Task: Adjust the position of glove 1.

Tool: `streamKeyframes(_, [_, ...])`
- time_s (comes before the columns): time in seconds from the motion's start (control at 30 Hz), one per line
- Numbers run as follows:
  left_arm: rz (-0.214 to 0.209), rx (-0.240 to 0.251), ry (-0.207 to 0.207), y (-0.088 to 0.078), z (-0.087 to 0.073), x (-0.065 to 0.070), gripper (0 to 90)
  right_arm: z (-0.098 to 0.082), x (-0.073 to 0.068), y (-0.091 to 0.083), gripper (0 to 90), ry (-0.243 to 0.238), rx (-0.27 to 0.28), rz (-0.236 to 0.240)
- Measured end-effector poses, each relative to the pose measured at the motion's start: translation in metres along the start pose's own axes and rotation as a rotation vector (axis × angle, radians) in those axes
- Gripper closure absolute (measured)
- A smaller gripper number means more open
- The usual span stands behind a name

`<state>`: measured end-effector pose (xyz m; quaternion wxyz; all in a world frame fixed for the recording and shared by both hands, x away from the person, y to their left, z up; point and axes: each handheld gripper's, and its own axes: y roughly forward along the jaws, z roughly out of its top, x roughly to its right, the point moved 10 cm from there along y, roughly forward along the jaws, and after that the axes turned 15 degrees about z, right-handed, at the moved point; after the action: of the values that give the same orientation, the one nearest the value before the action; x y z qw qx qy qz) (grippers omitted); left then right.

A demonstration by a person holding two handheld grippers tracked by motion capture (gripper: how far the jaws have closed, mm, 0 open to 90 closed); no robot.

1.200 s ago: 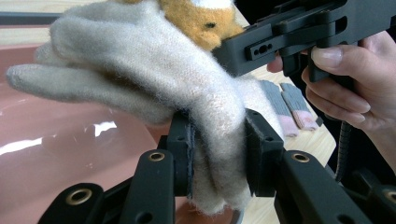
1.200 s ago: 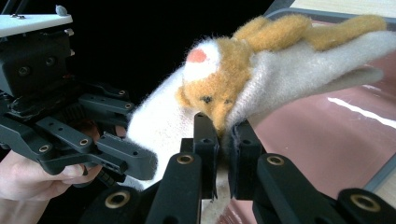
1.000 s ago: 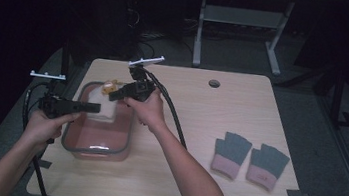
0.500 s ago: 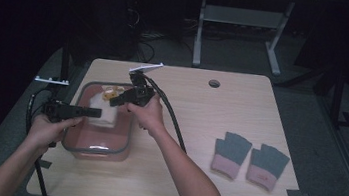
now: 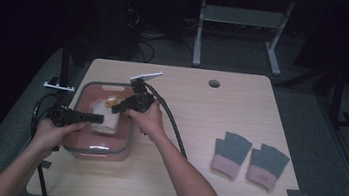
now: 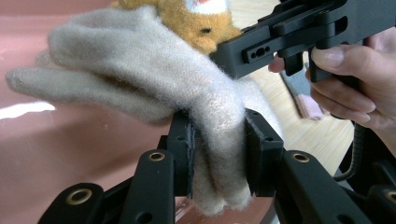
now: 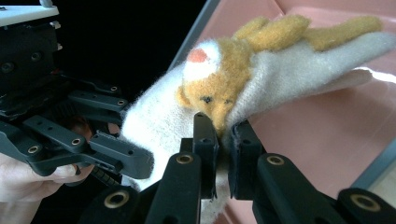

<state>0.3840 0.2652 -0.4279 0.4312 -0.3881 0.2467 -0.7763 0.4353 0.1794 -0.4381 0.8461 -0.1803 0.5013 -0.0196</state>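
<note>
Holding a cream woolly glove (image 5: 105,120) between both tongs, I work over a pink bin (image 5: 98,148) with a grey rim that sits at the nine o'clock side of the pale wooden worktop (image 5: 196,106).

Farthest toward nine o'clock, my left tongs (image 5: 95,117) point level toward three o'clock, with my left hand (image 5: 57,131) wrapped around the handle. In the left gripper view the glove (image 6: 154,88) is pinched between the two black jaws, which are clamped on a bunched fold of its wool, with the loose end hanging down between them.

Next, over the bin's middle, the glove carries a small orange plush bear face (image 7: 212,79) with a white and red patch on top, seen close in the right gripper view.

Just toward three o'clock of that, my right tongs (image 5: 117,107) come in from the bin's two o'clock corner. In the right gripper view the jaws are clamped on the glove (image 7: 289,70) right at the bear face's chin, and the bin's pink floor (image 7: 327,135) lies behind it.

Well apart, toward four o'clock on the worktop, a pair of grey fingerless gloves (image 5: 251,158) with pink cuffs lies flat, side by side.
</note>
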Motion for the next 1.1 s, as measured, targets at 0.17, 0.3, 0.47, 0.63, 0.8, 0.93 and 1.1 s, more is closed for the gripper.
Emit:
streamKeyframes(0.17, [0.018,-0.031,-0.006,0.008,-0.005,-0.004,67.1,-0.004,0.009,0.004,83.0,0.016,-0.018,-0.018])
streamKeyframes(0.3, [0.034,-0.049,0.0,0.012,-0.008,-0.006,67.1,-0.006,0.015,0.007,83.0,0.019,-0.041,-0.041])
streamKeyframes(0.47, [0.039,-0.064,-0.016,0.017,-0.012,-0.009,67.0,-0.009,0.02,0.009,82.8,0.019,-0.059,-0.065])
streamKeyframes(0.63, [0.053,-0.078,-0.032,0.02,-0.017,-0.012,67.1,-0.011,0.022,0.011,81.7,0.015,-0.083,-0.09])
streamKeyframes(0.8, [0.078,-0.092,-0.028,0.023,-0.021,-0.014,67.2,-0.013,0.023,0.012,79.5,0.014,-0.102,-0.111])
streamKeyframes(0.93, [0.106,-0.107,-0.029,0.026,-0.024,-0.018,67.2,-0.014,0.024,0.011,76.9,0.003,-0.114,-0.12])
streamKeyframes(1.1, [0.135,-0.127,-0.028,0.028,-0.028,-0.021,67.3,-0.016,0.024,0.009,72.5,-0.005,-0.135,-0.139])
